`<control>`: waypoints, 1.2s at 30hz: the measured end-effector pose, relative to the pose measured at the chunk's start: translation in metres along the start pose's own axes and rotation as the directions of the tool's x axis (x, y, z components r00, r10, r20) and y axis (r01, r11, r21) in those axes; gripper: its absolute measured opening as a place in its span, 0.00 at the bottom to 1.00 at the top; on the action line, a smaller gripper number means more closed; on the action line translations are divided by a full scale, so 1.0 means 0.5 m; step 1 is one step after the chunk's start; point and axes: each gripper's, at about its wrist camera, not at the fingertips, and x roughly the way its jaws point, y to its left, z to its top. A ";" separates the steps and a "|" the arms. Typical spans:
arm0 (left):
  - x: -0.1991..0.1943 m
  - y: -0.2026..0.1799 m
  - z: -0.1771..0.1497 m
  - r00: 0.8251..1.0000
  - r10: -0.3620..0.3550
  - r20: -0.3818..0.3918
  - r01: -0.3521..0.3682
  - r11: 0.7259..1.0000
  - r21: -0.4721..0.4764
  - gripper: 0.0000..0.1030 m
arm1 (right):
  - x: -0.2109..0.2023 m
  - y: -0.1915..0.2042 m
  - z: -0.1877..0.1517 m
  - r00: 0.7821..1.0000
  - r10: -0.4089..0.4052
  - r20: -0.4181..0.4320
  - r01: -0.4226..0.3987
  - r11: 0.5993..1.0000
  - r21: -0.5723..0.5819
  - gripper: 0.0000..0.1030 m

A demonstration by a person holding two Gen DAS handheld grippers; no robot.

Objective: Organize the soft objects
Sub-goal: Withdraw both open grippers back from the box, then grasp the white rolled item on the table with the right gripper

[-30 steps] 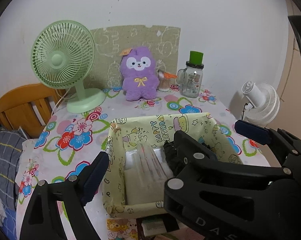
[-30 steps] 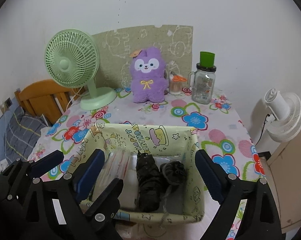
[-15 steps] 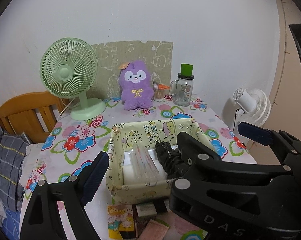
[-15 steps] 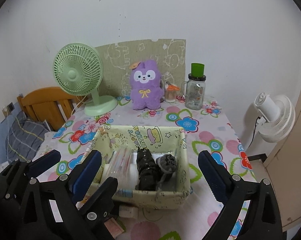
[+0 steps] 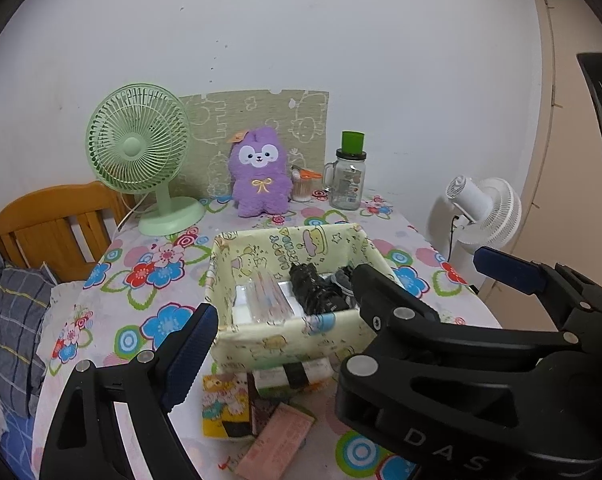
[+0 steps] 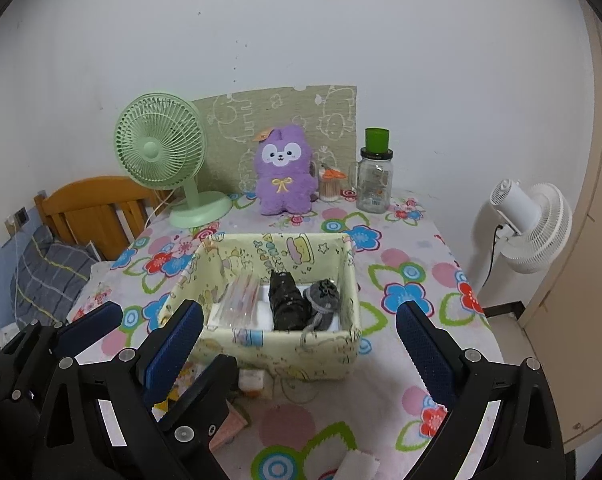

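Note:
A pale yellow fabric box (image 5: 285,340) (image 6: 277,354) sits mid-table. Inside lie a clear plastic pack (image 5: 267,298) (image 6: 239,300), a black rolled cloth (image 5: 315,290) (image 6: 287,300) and a grey pouch (image 6: 323,296). A purple plush toy (image 5: 259,172) (image 6: 285,176) stands at the back by the wall. My left gripper (image 5: 341,308) is open and empty, held back in front of the box. My right gripper (image 6: 299,336) is open and empty, also in front of the box.
A green desk fan (image 5: 145,156) (image 6: 165,160) stands back left, a glass jar with green lid (image 5: 347,178) (image 6: 375,178) and a swab holder (image 6: 329,186) back right. Small packets (image 5: 257,412) lie before the box. A white fan (image 6: 529,224) stands off the right edge, a wooden headboard (image 5: 49,224) left.
Both grippers have pulled back and up from the box, so it looks smaller and farther. The packets in front of the box have come into view. Both stay open.

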 end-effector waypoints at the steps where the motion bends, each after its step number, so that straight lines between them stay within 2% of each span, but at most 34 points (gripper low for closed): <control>1: -0.005 -0.003 -0.005 1.000 -0.002 0.001 0.002 1.000 0.001 0.88 | -0.004 -0.001 -0.003 1.000 -0.002 0.001 0.002 1.000 0.001 0.96; 13: -0.026 -0.025 -0.058 1.000 -0.018 -0.002 0.018 1.000 0.009 0.88 | -0.039 -0.010 -0.064 1.000 -0.024 0.000 0.024 1.000 0.013 0.96; 23: -0.030 -0.037 -0.114 1.000 0.012 0.004 -0.012 1.000 0.001 0.88 | -0.047 -0.011 -0.120 0.998 -0.062 0.011 0.062 0.998 0.009 0.96; 36: -0.005 -0.044 -0.185 0.998 0.003 -0.058 -0.002 1.000 0.000 0.88 | -0.030 -0.022 -0.198 0.996 -0.076 -0.052 0.078 0.996 0.039 0.96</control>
